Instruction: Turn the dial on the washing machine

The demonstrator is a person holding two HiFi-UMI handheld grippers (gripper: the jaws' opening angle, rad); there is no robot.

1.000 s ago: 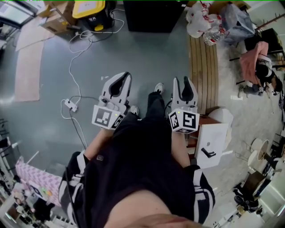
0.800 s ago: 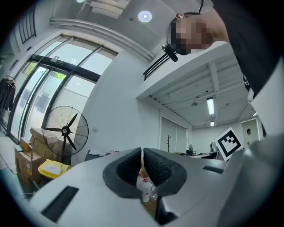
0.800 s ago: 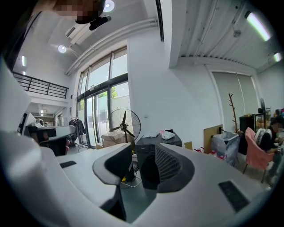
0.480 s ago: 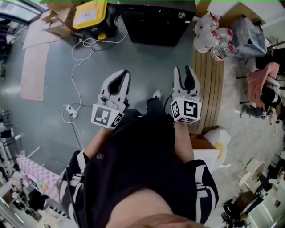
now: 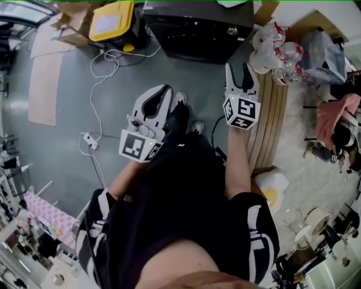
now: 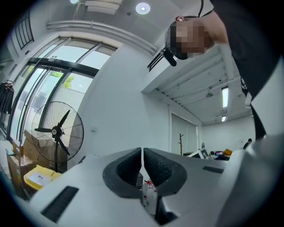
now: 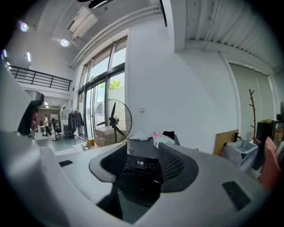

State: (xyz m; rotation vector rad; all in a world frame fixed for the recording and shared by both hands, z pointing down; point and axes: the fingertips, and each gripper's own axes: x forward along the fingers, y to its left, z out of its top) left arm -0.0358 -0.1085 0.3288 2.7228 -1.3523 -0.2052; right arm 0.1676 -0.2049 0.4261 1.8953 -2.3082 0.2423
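The black washing machine [image 5: 197, 28] stands at the top of the head view, a small round dial [image 5: 232, 31] on its right side. My right gripper [image 5: 237, 68] reaches toward it, still well short of it. Its jaws are opening, with nothing between them. In the right gripper view the machine's dark door [image 7: 140, 186] and lit display [image 7: 141, 163] show through the gap of the right gripper [image 7: 142, 155]. My left gripper [image 5: 162, 90] hangs lower and to the left, shut and empty. In its own view the left gripper [image 6: 142, 153] points up at a white wall.
A yellow box [image 5: 113, 17] sits left of the machine, and a white cable with a power strip [image 5: 89, 138] trails over the grey floor. A wooden board [image 5: 271, 113] and bags of bottles [image 5: 276, 48] lie to the right. A standing fan [image 7: 113, 122] is beside the machine.
The person has stepped closer, so the machine fills more of the top of the head view. The right gripper has moved forward toward it and its jaws have widened. The left stays shut.
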